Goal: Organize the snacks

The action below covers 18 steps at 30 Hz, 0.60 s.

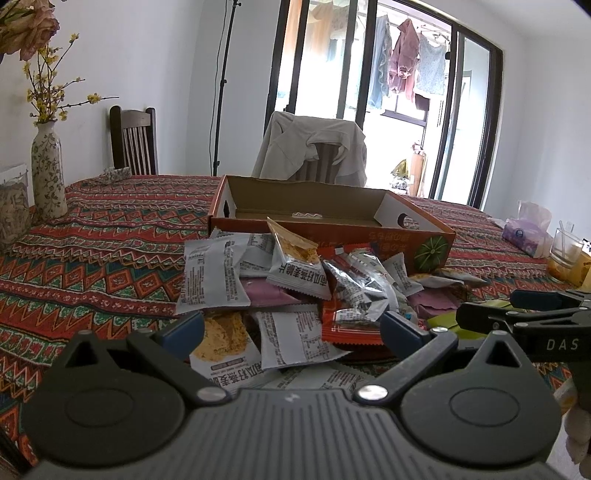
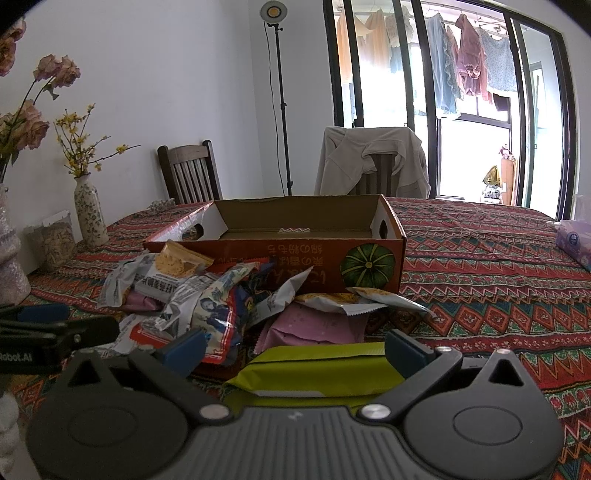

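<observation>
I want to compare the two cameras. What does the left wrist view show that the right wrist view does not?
Only the left wrist view shows the glass cup at the table's right edge. Only the right wrist view shows the round lamp on its stand and the whole green packet between the open right gripper fingers. Both show the orange cardboard box and the snack pile.

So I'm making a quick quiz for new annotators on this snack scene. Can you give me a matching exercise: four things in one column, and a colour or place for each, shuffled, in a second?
Things:
1. cardboard box
2. flat packet between the right gripper fingers
3. tissue pack
4. patterned vase

Descriptions:
A. lime green
B. far left, holding yellow flowers
C. orange, open, behind the snack pile
D. purple, at the right edge of the table

Pairs: 1-C, 2-A, 3-D, 4-B
</observation>
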### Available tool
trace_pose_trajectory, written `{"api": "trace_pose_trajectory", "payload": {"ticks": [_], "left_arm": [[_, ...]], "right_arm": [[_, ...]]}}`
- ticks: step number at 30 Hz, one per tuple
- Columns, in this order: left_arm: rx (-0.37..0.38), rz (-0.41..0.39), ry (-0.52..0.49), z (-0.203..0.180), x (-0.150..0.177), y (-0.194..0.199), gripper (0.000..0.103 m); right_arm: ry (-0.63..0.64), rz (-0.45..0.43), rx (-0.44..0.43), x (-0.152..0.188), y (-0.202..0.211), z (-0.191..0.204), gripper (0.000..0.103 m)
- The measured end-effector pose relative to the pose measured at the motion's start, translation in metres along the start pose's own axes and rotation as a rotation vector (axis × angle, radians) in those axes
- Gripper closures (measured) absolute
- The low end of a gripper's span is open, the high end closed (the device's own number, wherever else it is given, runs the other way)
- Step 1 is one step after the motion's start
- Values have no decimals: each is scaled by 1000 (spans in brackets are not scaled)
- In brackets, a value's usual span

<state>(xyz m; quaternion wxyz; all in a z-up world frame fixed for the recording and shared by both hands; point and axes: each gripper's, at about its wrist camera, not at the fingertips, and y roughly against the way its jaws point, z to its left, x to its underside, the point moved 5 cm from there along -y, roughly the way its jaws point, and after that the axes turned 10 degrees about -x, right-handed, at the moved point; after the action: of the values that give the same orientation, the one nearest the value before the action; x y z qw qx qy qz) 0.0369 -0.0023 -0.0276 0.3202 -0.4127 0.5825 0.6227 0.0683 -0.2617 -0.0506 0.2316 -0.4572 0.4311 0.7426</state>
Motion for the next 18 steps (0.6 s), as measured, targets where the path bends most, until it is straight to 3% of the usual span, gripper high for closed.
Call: {"api": "trace_pose_trajectory", "payload": {"ticks": [18], "left_arm": [[-1,2,2,-2,2,-1,0]], "right_arm": [[0,4,2,4,0,0,0]]}}
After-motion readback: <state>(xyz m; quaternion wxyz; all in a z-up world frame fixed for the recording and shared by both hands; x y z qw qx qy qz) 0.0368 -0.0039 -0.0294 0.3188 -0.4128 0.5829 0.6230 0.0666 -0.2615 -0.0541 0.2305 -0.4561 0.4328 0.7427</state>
